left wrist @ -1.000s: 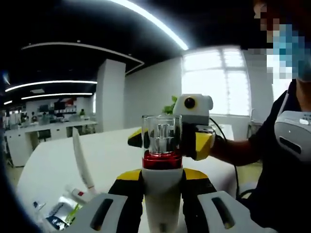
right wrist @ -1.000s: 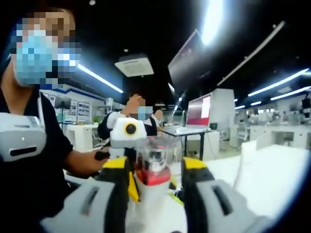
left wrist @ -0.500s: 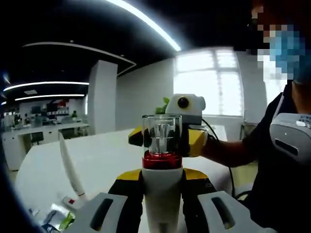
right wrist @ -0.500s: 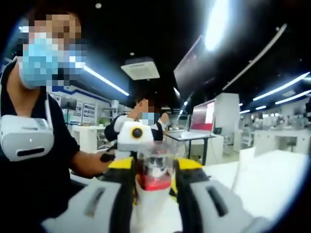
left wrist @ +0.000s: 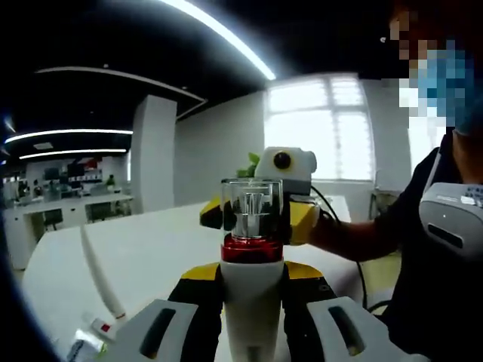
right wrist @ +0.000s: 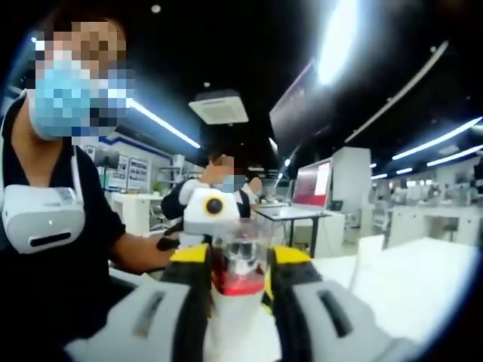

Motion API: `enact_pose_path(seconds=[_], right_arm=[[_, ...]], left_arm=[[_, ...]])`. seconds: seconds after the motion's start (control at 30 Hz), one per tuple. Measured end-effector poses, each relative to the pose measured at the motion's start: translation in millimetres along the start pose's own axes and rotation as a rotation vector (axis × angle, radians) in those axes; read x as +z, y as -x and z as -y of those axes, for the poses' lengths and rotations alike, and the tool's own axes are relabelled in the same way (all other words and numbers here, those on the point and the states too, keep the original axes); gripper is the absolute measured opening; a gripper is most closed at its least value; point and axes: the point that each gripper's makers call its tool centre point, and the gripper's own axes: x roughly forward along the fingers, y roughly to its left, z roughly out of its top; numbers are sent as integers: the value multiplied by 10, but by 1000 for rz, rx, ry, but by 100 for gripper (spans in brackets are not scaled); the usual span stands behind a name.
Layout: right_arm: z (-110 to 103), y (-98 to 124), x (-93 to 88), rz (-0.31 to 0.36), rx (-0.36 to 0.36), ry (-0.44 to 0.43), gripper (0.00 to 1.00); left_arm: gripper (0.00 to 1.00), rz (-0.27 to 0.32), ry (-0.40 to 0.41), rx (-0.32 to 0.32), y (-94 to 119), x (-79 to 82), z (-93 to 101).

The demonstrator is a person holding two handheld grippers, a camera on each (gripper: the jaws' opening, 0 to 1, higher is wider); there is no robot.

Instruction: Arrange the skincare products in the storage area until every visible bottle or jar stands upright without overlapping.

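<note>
Your white table [left wrist: 166,249] spreads wide below, with open room to come down. Both grippers are raised well above it, so nothing is settled yet. The left gripper [left wrist: 253,302] clamps the white bottle [left wrist: 253,317] by its body; the right gripper [right wrist: 238,283] pinches its clear cap [right wrist: 240,253]. Small tubes [left wrist: 94,335] lie flat near the table's edge, unsorted.

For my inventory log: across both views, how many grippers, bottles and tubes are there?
Grippers: 2, left gripper and right gripper
Bottles: 1, the bottle they hold
Tubes: 1, the tube
Total: 4
</note>
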Motion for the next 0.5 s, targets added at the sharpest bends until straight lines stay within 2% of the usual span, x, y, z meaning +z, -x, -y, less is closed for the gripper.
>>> enact_pose_path(seconds=[0.5], right_arm=[[183, 291, 51, -3, -68, 13, 28]], left_arm=[[29, 3, -3, -48, -338, 84, -41]])
